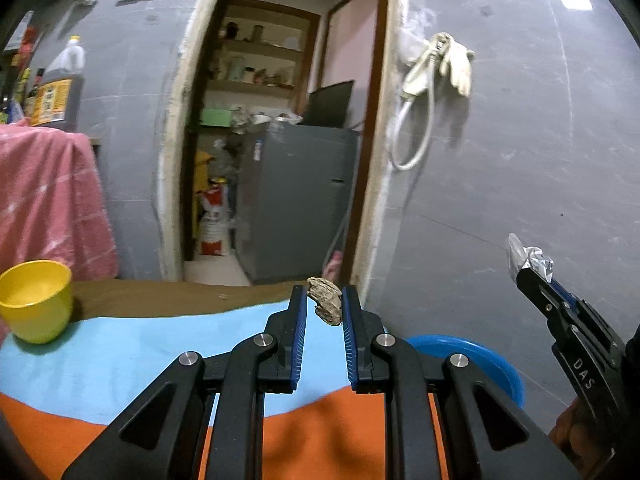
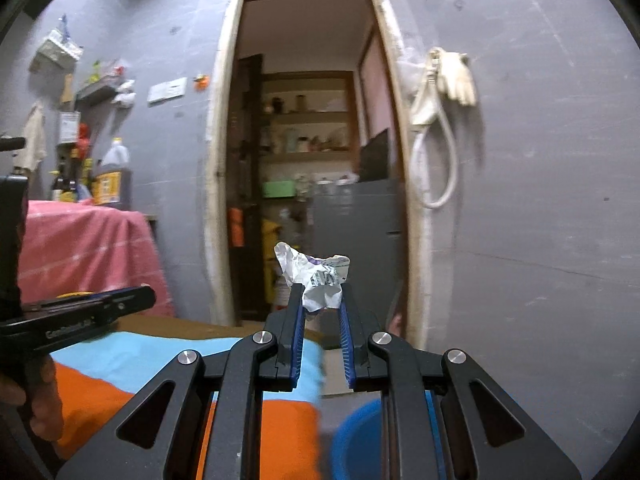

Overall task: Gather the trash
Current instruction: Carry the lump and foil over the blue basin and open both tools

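A: Above the table's edge, both loads held high. Left gripper [image 1: 325, 306] clenched on a brown crumpled scrap [image 1: 326, 300], pinched only at the fingertips. Right gripper [image 2: 320, 300] clenched on a white crumpled wrapper [image 2: 316, 280], most of it standing proud of the tips.

B: Where is the bin?

A: Blue basin [image 1: 504, 364] sits low, past the right edge of the table, partly under the right gripper in the right wrist view. I judge it the drop point; nothing else in view looks like one.

B: Risks?

A: Three. First, the brown scrap: shallow tip grip, small contact. A jolt could shake it loose onto the blue and orange cloth [image 1: 120, 352]. Second, the wrapper: light and springy, so it may cling to a pad or drift wide of the basin if let go from this height. Third, the two grippers are near each other; converging on one basin risks a knock.

B: Yellow cup [image 1: 34, 300]?

A: Far left on the cloth, well apart from both. Low concern.

B: Suggestion?

A: Lower each over the basin before letting go, one at a time.
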The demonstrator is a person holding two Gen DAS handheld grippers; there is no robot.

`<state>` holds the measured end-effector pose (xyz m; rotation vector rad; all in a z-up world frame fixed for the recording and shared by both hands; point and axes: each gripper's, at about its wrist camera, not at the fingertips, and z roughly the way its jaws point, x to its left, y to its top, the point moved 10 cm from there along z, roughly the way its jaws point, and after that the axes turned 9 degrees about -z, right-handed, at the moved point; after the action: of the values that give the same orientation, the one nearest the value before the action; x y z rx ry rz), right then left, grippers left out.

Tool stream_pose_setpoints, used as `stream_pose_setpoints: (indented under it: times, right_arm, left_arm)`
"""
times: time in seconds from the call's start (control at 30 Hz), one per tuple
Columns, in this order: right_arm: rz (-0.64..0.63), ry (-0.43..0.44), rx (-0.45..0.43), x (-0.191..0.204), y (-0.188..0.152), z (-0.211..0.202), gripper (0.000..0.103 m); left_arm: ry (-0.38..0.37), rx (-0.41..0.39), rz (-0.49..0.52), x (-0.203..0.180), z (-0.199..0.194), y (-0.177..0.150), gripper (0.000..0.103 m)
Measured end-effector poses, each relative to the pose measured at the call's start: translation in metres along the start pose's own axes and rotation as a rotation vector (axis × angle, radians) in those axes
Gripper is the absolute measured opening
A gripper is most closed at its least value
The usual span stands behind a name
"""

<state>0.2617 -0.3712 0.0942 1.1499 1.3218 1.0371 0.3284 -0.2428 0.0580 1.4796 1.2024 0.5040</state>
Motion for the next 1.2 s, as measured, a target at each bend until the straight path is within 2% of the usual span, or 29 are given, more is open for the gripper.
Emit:
stream_pose_setpoints:
  times: [0.17,0.33,0.6,0.83,1.03,1.1,1.13,1.2]
  right_arm:
    - [0.009,-0.071,0.029,-0.025,-0.01,-0.003,0.014]
    - [0.085,-0.123,0.081,-0.057,-0.026,-0.001,0.014]
    - [0.225,-0.199,0.272,-0.101,-0.074,0.012,0.015]
    - [0.319,-0.214,0.341,-0.122,-0.098,0.012,0.017]
    - [0.352,-0.231,0.41,-0.132,-0.115,0.017,0.017]
    - [0.368,-0.233,0.43,-0.136,-0.12,0.019,0.019]
    - [0.378,-0.233,0.438,-0.137,-0.122,0.019,0.023]
    - [0.386,-0.235,0.449,-0.14,-0.125,0.019,0.03]
  left_arm:
    - [-0.048,0.047,0.008,-0.03,0.021,-0.009,0.014]
    - [-0.1,0.121,0.013,-0.057,0.045,-0.019,0.014]
    - [-0.188,0.322,0.031,-0.099,0.091,-0.052,0.014]
    - [-0.201,0.429,0.016,-0.116,0.128,-0.077,0.015]
    - [-0.193,0.484,0.006,-0.118,0.141,-0.098,0.015]
    - [-0.183,0.506,0.001,-0.117,0.145,-0.103,0.023]
    - [-0.181,0.514,-0.005,-0.115,0.146,-0.105,0.031]
    - [-0.181,0.513,-0.029,-0.114,0.147,-0.105,0.034]
